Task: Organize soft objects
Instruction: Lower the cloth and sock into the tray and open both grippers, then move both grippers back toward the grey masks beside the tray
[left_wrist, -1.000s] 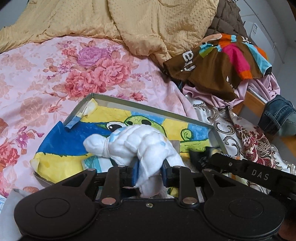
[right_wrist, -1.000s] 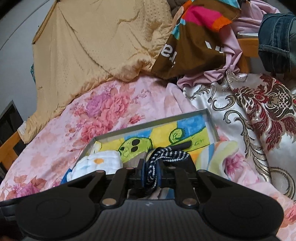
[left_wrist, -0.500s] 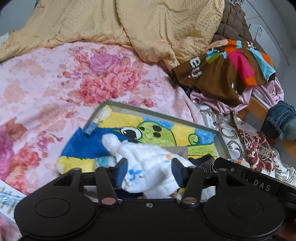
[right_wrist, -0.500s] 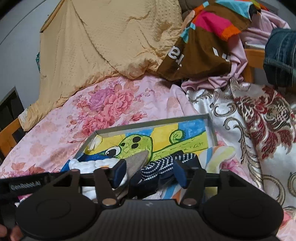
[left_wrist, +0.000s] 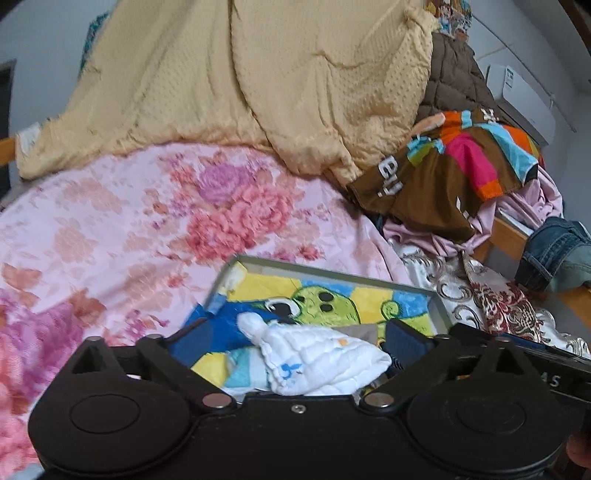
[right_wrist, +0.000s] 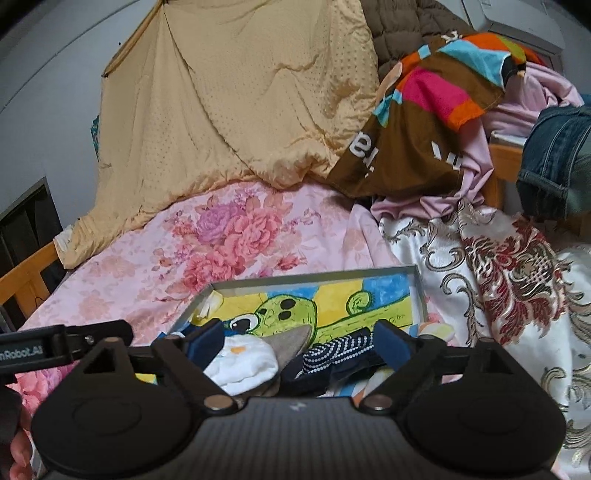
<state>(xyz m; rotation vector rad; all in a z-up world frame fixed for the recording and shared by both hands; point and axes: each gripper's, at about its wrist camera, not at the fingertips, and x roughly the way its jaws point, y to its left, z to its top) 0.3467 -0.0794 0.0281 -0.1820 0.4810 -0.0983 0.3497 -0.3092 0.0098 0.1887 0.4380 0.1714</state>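
Note:
A grey tray (left_wrist: 332, 270) lined with a cartoon towel lies on the bed. In it rests a white quilted cloth (left_wrist: 325, 360), loose between the wide, still opening jaws of my left gripper (left_wrist: 303, 343), and neither pad touches it. In the right wrist view the same tray (right_wrist: 314, 279) holds that white cloth (right_wrist: 242, 363), a grey piece (right_wrist: 293, 341) and a dark dotted sock (right_wrist: 334, 352). My right gripper (right_wrist: 299, 343) hangs just above them. Its jaws are also opening, and the sock lies free between them.
The pink floral sheet (left_wrist: 147, 229) spreads out to the left of the tray, under a yellow quilt (left_wrist: 258, 81) heaped at the back. A brown multicoloured garment (right_wrist: 424, 122), pink cloth and jeans (right_wrist: 554, 158) pile up at the right. White and red brocade fabric (right_wrist: 498, 266) lies beside the tray.
Both grippers went from shut to wide open. The left let go of the white cloth and the right let go of the dotted sock, both into the tray. Both lifted and drew back.

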